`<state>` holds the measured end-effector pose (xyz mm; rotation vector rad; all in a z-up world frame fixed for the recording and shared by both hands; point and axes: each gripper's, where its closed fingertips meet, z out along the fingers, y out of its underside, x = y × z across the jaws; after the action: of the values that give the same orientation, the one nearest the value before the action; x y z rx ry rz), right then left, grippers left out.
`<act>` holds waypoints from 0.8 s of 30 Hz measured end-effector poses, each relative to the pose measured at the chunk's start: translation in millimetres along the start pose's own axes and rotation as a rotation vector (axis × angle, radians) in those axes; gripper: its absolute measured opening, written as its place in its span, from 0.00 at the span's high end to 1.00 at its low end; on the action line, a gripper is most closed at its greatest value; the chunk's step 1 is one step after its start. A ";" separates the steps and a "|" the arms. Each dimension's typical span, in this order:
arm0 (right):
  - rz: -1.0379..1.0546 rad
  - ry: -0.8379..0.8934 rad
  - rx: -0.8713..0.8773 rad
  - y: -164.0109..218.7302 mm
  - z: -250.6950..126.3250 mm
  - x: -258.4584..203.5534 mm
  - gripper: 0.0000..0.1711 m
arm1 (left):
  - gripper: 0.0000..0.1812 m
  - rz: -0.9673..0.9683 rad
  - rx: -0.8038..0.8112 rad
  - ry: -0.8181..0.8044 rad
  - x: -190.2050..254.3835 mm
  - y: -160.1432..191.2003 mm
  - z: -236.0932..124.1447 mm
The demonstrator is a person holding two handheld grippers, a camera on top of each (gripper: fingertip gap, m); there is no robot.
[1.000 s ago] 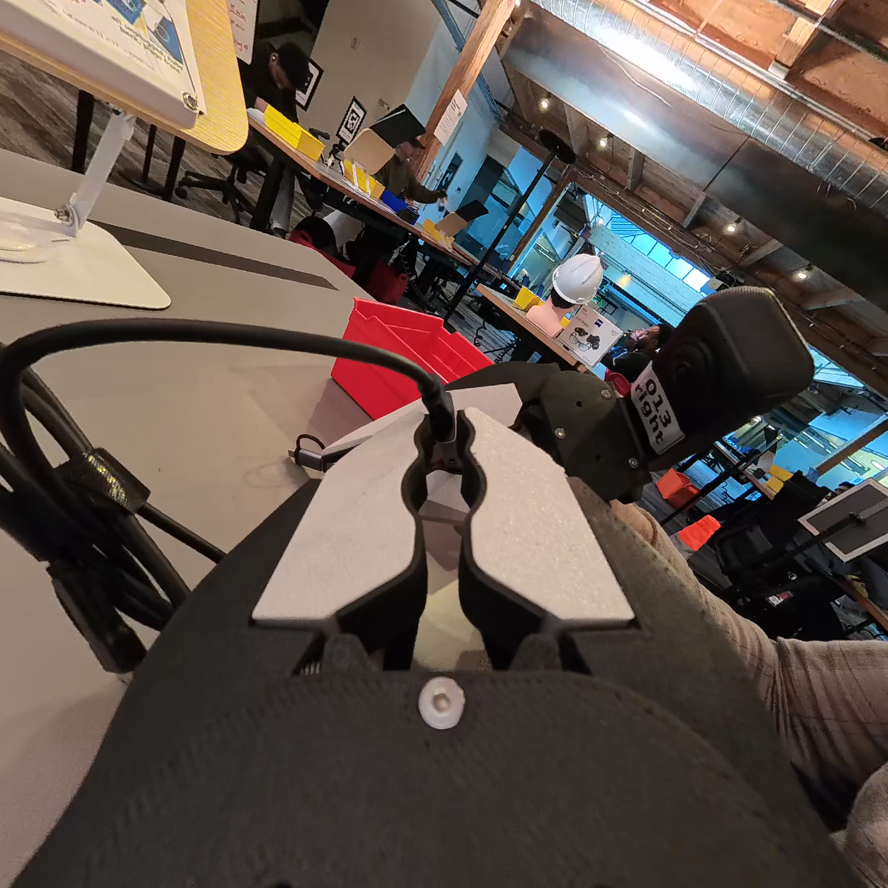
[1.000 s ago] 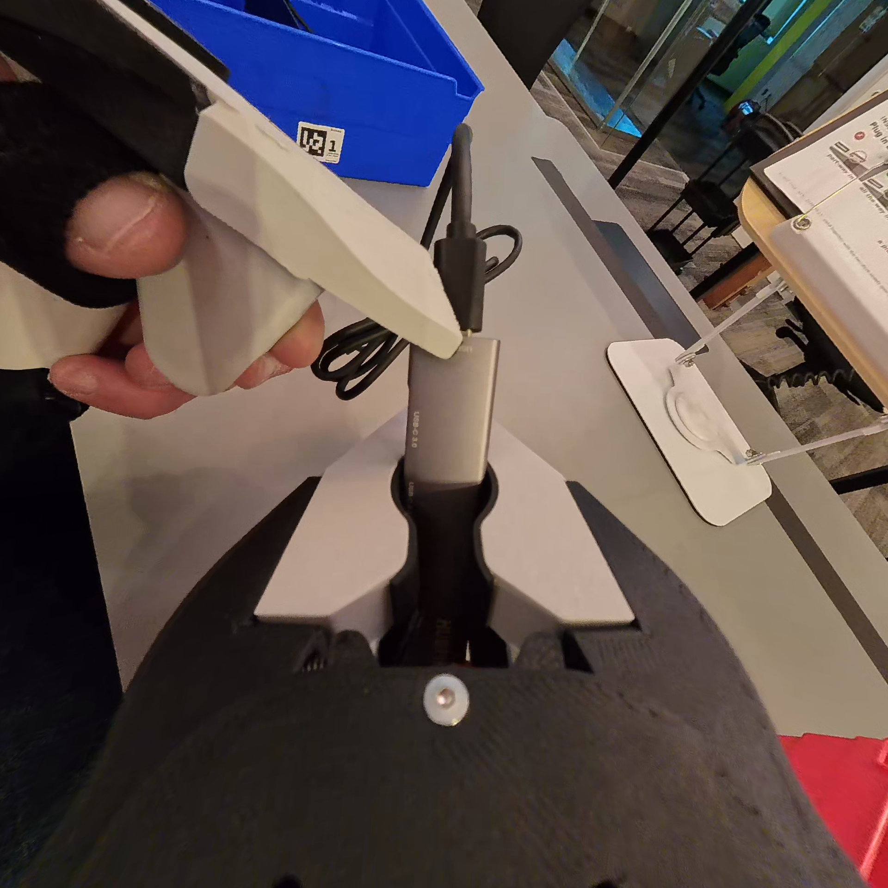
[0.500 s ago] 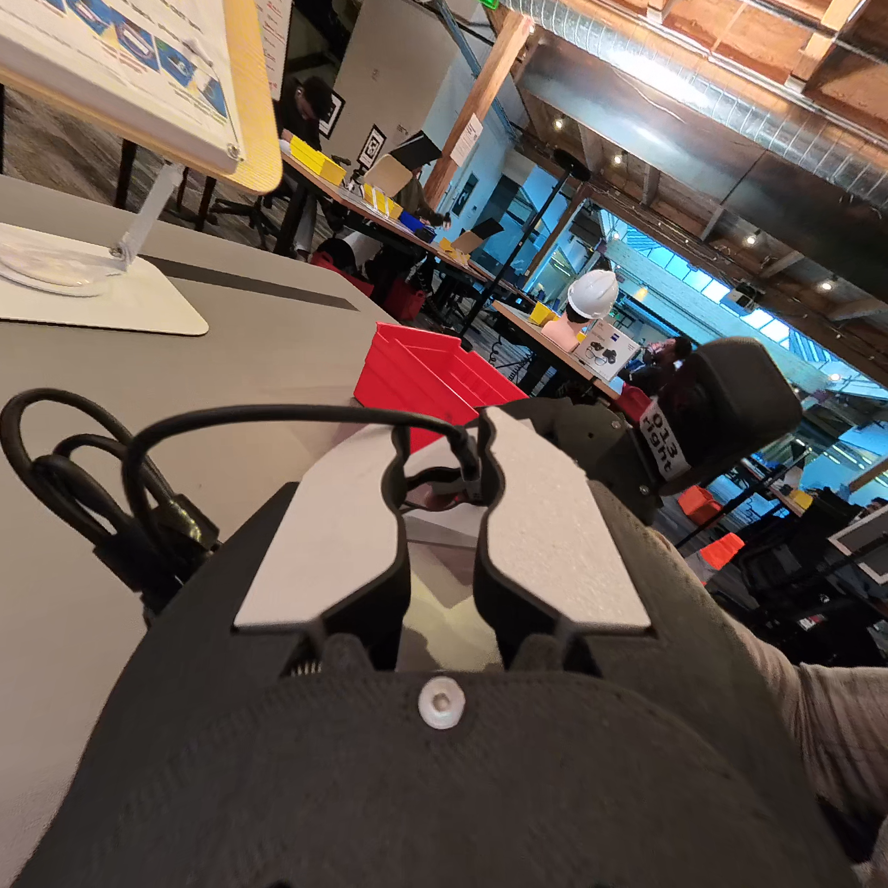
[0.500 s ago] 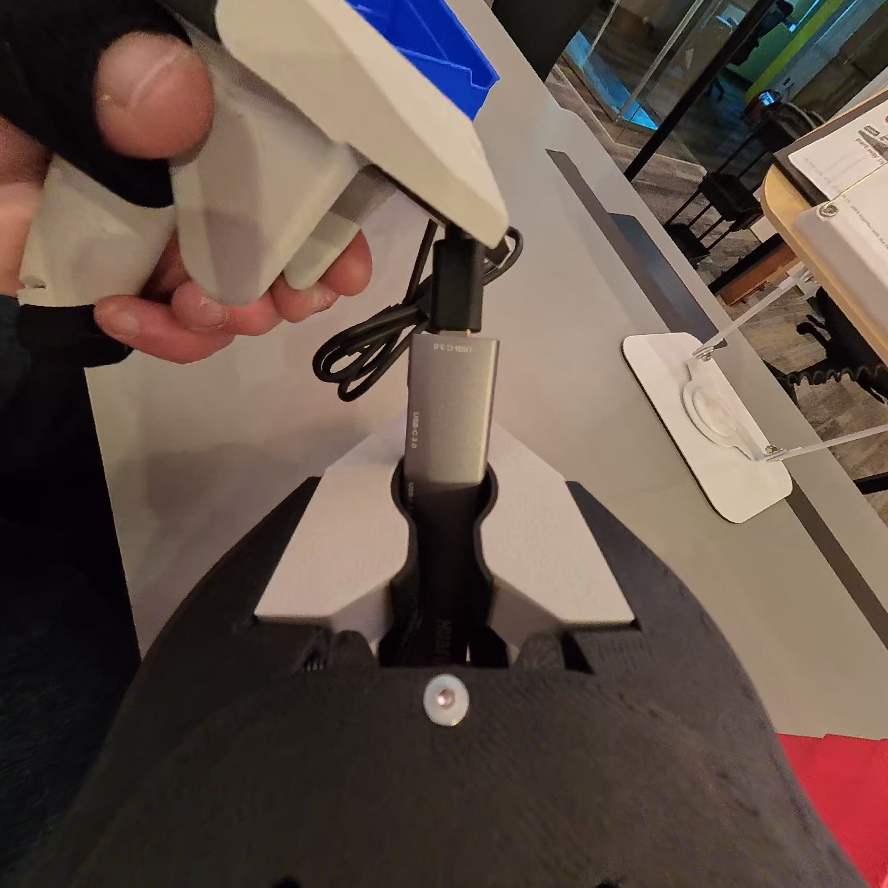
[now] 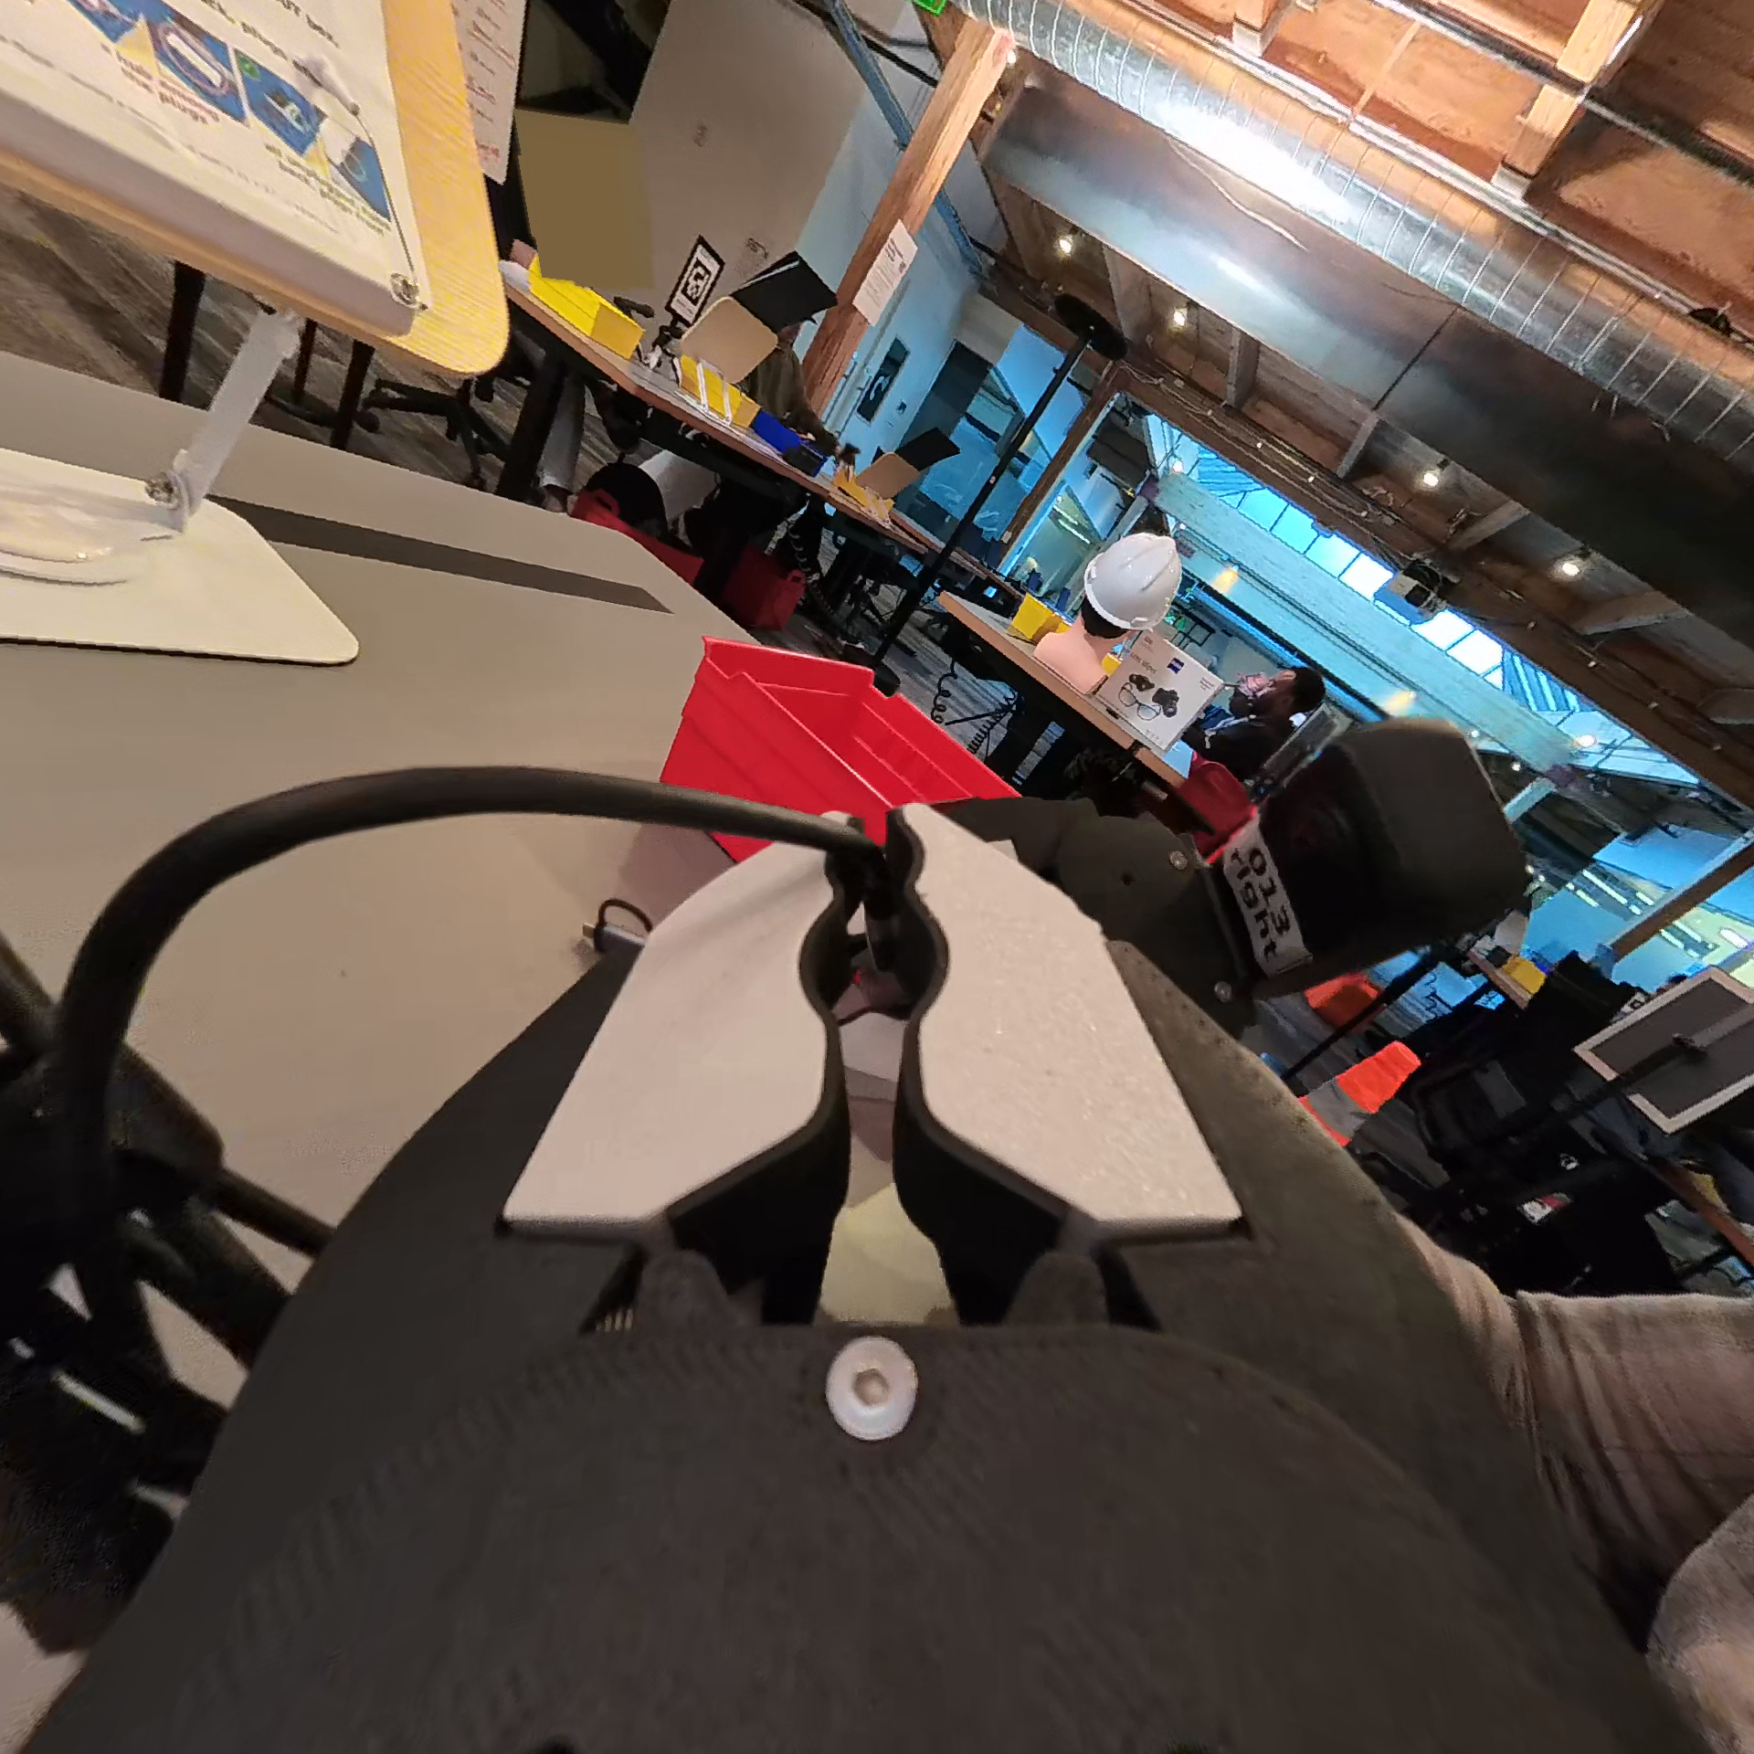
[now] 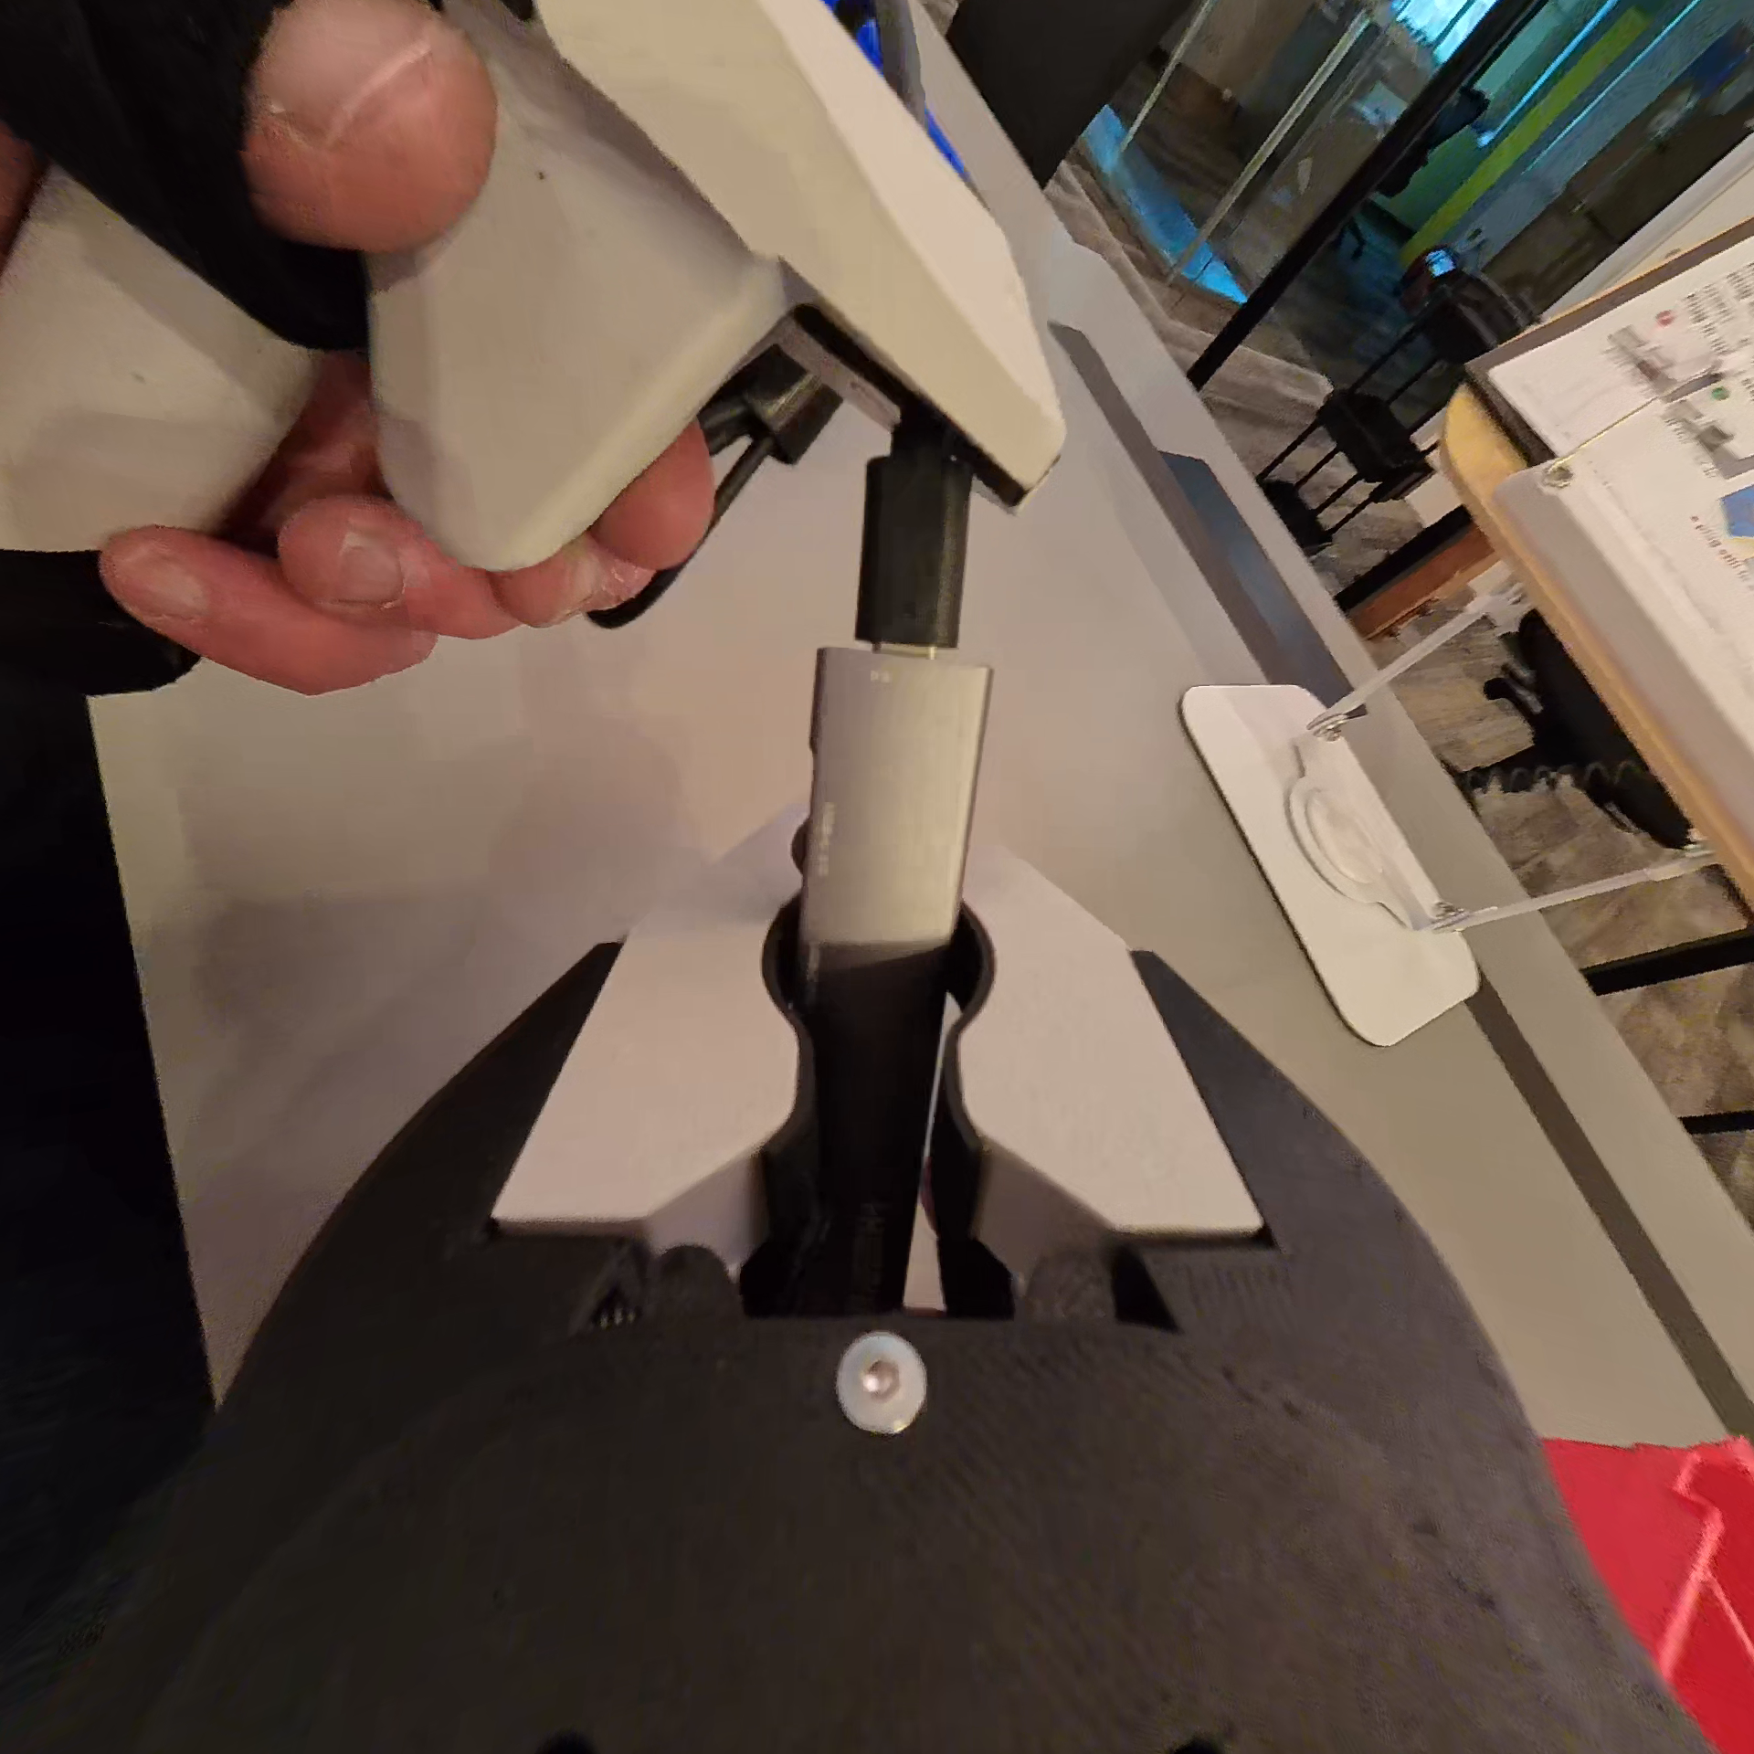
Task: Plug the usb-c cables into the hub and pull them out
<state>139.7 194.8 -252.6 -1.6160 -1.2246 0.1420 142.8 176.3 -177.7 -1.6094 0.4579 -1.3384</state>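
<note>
In the right wrist view my right gripper (image 6: 883, 845) is shut on a grey USB hub (image 6: 897, 778), which points away from me. My left gripper (image 6: 987, 475) comes in from the upper left, held by a gloved hand (image 6: 380, 588). It is shut on the black plug (image 6: 911, 560) of a USB-C cable. The plug's metal tip meets the hub's far end, with a thin sliver of metal showing. In the left wrist view my left gripper (image 5: 873, 835) pinches the plug, and the black cable (image 5: 427, 788) arcs left to a tied bundle (image 5: 104, 1234). The right gripper (image 5: 1329, 854) sits just beyond.
A red bin (image 5: 807, 740) stands on the grey table (image 5: 427, 683) behind the grippers and also shows in the right wrist view (image 6: 1661, 1566). A white sign-stand base (image 6: 1329, 854) lies at the table's right edge; it also shows in the left wrist view (image 5: 190, 598). My hands' fingertips stand some 8 centimeters from each other.
My left gripper has swung from beside the hub to over its far end, closer to the right wrist camera. The plug stays at the hub's end. The cable bundle has shifted left.
</note>
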 end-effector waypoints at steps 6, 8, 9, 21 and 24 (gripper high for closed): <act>-0.080 0.105 0.001 -4.8 -7.8 5.8 0.86 | 0.98 -0.007 0.022 -0.021 -3.8 -7.3 -3.5; -0.087 0.123 0.005 -7.5 -10.6 5.1 0.87 | 0.98 0.012 0.015 -0.024 -2.8 -7.0 -3.7; -0.085 0.133 0.009 -8.8 -11.9 5.4 0.87 | 0.98 0.027 0.014 -0.029 -2.5 -6.9 -3.8; 0.095 0.000 0.092 -15.9 -13.1 -4.2 0.87 | 0.98 0.053 -0.001 0.017 4.9 -8.0 -3.9; 0.117 -0.020 0.088 -13.3 -12.6 -3.1 0.88 | 0.98 0.064 -0.005 0.026 6.7 -8.7 -3.4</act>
<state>137.6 183.1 -238.2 -1.6131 -1.1232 0.2828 139.5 173.8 -167.0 -1.5704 0.5244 -1.3128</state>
